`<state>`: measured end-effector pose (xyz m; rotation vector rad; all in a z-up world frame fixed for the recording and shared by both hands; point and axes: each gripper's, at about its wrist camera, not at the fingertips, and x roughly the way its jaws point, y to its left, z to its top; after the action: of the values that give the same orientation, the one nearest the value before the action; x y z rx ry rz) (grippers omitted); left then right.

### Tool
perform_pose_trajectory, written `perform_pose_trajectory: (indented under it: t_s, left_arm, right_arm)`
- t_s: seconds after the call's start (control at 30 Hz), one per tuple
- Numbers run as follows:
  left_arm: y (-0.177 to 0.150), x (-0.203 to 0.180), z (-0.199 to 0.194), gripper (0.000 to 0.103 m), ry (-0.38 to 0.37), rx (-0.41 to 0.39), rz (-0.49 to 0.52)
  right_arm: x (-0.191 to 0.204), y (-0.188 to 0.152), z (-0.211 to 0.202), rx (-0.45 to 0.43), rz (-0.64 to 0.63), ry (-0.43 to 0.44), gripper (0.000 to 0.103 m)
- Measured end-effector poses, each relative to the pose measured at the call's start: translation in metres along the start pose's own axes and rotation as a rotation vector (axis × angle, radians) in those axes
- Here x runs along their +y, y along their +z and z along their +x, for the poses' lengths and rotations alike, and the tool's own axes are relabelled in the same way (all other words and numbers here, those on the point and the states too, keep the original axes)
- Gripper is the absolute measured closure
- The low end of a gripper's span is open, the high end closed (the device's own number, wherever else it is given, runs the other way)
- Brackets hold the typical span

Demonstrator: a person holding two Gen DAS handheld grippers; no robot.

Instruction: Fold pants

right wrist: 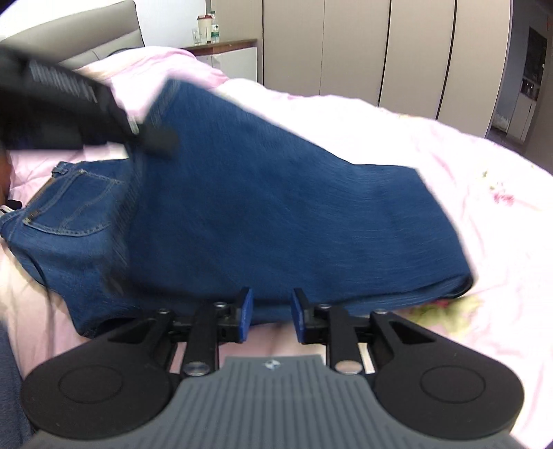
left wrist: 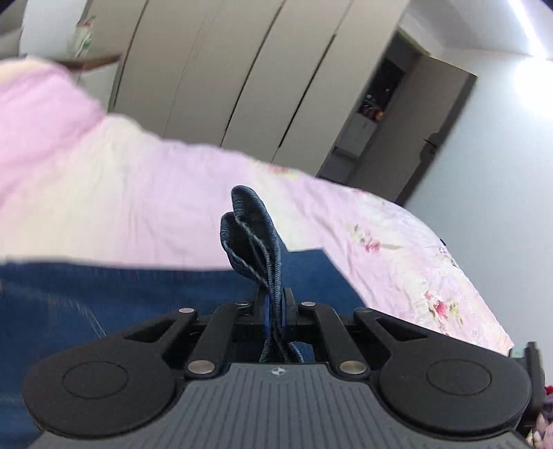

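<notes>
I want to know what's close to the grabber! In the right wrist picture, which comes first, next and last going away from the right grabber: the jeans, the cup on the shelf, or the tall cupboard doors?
1. The jeans, right in front of the right grabber on the pink bed.
2 and 3. The cup, far left on the shelf, and the cupboard doors, far back on the right: too close to call.
</notes>
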<state>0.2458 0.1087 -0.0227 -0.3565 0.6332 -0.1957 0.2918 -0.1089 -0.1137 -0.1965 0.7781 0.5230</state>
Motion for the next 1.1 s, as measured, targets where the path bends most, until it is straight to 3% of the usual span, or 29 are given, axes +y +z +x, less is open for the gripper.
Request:
perform_pose_trajectory:
  t_s: [0.17,0.33,0.5,0.6,0.73,0.8,0.97,1.1]
  left_arm:
    - [0.052,0.014,-0.045,0.097,0.02,0.021,0.069]
    - [0.077,0.053,-0.083,0.097,0.094,0.073,0.06]
    - [0.076,0.131,-0.085,0.097,0.212,0.178,0.016]
    - [0.06,0.191,-0.075,0.097,0.289,0.257,-0.076]
    - [0.035,0.251,-0.067,0.097,0.34,0.289,-0.204]
    - [0.028,0.266,-0.065,0.097,0.335,0.299,-0.238]
    - [0.04,0.265,-0.077,0.097,0.299,0.277,-0.196]
    - [0.047,0.278,-0.084,0.097,0.371,0.274,-0.182]
  right_arm:
    - [0.001,0.008,-0.013,-0.01,-0.013,0.016,0.082]
    - [0.01,0.012,-0.011,-0.011,-0.005,0.051,0.081]
    - [0.024,0.015,0.0,-0.004,-0.013,0.117,0.079]
    - [0.036,0.015,0.01,0.012,-0.043,0.13,0.079]
    - [0.038,0.014,0.014,0.024,-0.065,0.131,0.079]
    - [0.037,0.013,0.016,0.03,-0.068,0.118,0.078]
    - [0.03,0.018,0.016,0.024,-0.056,0.082,0.078]
    - [0.023,0.032,0.016,0.021,-0.067,0.067,0.078]
